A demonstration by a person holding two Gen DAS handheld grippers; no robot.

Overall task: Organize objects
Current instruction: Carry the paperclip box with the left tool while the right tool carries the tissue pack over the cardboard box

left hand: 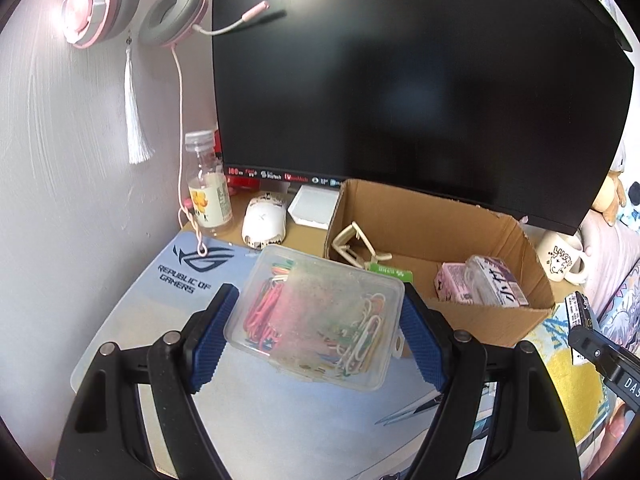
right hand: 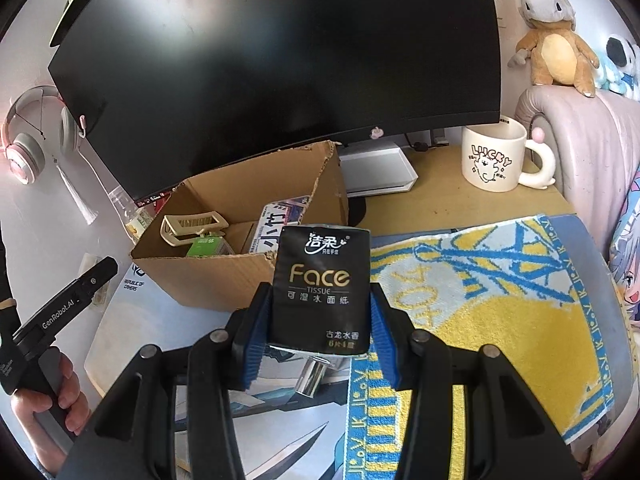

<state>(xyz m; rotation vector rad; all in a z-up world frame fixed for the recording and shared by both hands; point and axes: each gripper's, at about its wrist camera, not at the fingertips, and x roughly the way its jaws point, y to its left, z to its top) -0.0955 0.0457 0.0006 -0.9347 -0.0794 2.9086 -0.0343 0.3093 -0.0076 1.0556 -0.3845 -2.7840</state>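
My left gripper [left hand: 318, 320] is shut on a clear plastic box of coloured paper clips [left hand: 316, 314], held tilted above the desk mat. Behind it stands an open cardboard box [left hand: 496, 322] holding a beige hair claw [left hand: 354, 246], a green card [left hand: 390, 272] and purple tissue packs [left hand: 480, 286]. My right gripper [right hand: 320, 332] is shut on a black "Face" tissue pack [right hand: 320, 286], held upright in the air just right of the cardboard box [right hand: 216, 280]. The hair claw [right hand: 192, 226] shows inside it. The left gripper's body [right hand: 68, 304] and the hand holding it appear at far left.
A black curved monitor [left hand: 420, 80] fills the back. A white mouse [left hand: 264, 222], a clear bottle [left hand: 208, 188] and a pink headset [left hand: 108, 0] sit at left. A "Lucky" mug [right hand: 494, 158], a yellow-blue towel [right hand: 500, 300] and a small silver cylinder [right hand: 312, 376] lie at right. Scissors [left hand: 412, 410] rest on the mat.
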